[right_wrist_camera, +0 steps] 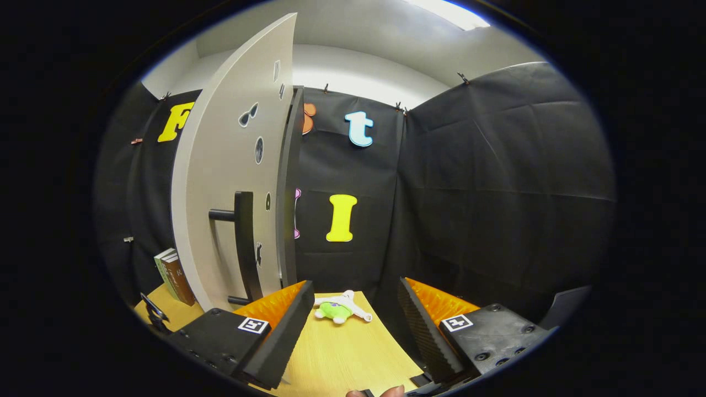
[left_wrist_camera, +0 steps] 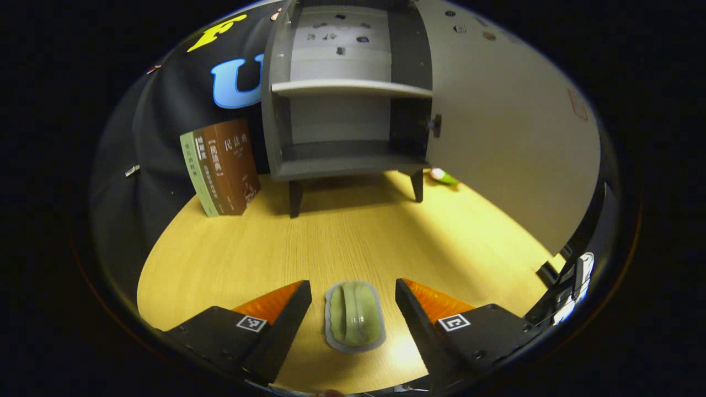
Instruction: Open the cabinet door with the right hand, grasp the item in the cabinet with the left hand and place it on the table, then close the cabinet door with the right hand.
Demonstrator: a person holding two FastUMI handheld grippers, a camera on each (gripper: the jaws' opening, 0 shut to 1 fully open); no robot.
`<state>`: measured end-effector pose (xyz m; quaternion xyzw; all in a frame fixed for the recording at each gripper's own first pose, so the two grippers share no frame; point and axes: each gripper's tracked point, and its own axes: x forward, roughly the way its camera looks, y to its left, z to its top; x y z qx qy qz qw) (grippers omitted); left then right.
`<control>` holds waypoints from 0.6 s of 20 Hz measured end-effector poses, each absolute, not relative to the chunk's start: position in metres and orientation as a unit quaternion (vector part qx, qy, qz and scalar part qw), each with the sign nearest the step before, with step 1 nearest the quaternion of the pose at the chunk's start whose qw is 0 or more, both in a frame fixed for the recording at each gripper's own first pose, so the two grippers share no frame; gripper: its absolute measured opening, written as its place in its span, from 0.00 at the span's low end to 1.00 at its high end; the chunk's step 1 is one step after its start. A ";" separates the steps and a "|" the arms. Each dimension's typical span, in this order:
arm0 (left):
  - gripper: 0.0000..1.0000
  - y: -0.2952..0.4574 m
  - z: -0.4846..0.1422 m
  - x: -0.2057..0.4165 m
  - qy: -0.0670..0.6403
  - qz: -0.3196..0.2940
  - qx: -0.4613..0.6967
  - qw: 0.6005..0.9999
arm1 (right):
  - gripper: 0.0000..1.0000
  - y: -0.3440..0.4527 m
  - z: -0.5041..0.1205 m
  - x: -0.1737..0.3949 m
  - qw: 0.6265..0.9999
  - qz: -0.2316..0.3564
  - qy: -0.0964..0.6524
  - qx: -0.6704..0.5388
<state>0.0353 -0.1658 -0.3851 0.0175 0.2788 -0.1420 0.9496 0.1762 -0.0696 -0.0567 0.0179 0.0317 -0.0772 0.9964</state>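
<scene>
Item [left_wrist_camera: 354, 321] lies on the table [left_wrist_camera: 342, 231] between spread left gripper [left_wrist_camera: 351, 309] jaws; door [right_wrist_camera: 231, 193], 10 o'clock of the spread-jawed right gripper [right_wrist_camera: 353, 314], remains unclosed.

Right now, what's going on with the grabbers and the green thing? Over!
Left gripper open, green item on table between its fingers, untouched. Right gripper open, near door handle. Cabinet door wide open, nothing blocking.

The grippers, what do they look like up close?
The left gripper and the right gripper look alike: two wedge-shaped fingers on chunky dark blocks with screws. Each block has a small square sticker with a black-and-white pattern. The right gripper's fingers have ridged inner faces.
</scene>
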 end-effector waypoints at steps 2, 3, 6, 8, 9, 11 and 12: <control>0.96 -0.157 -0.349 0.034 0.258 -0.141 0.024 0.956 | 0.98 -0.065 -0.053 0.177 0.997 -0.072 0.031 0.023; 0.96 -0.151 -0.329 0.034 0.246 -0.136 0.030 0.959 | 0.98 -0.064 -0.051 0.178 0.997 -0.071 0.029 0.023; 0.96 -0.135 -0.270 0.036 0.210 -0.123 0.014 0.970 | 0.98 -0.058 -0.046 0.178 0.997 -0.068 0.022 0.020; 0.96 -0.122 -0.227 0.036 0.185 -0.109 -0.012 0.977 | 0.98 -0.055 -0.042 0.178 0.998 -0.066 0.018 0.016; 0.96 -0.114 -0.204 0.037 0.167 -0.101 -0.020 0.981 | 0.98 -0.053 -0.040 0.180 0.998 -0.063 0.016 0.012; 0.96 -0.091 -0.161 0.039 0.131 -0.079 -0.014 0.988 | 0.98 -0.047 -0.035 0.180 0.998 -0.056 0.012 0.004; 0.96 -0.082 -0.144 0.038 0.117 -0.069 -0.010 0.991 | 0.98 -0.046 -0.033 0.179 0.998 -0.054 0.010 0.001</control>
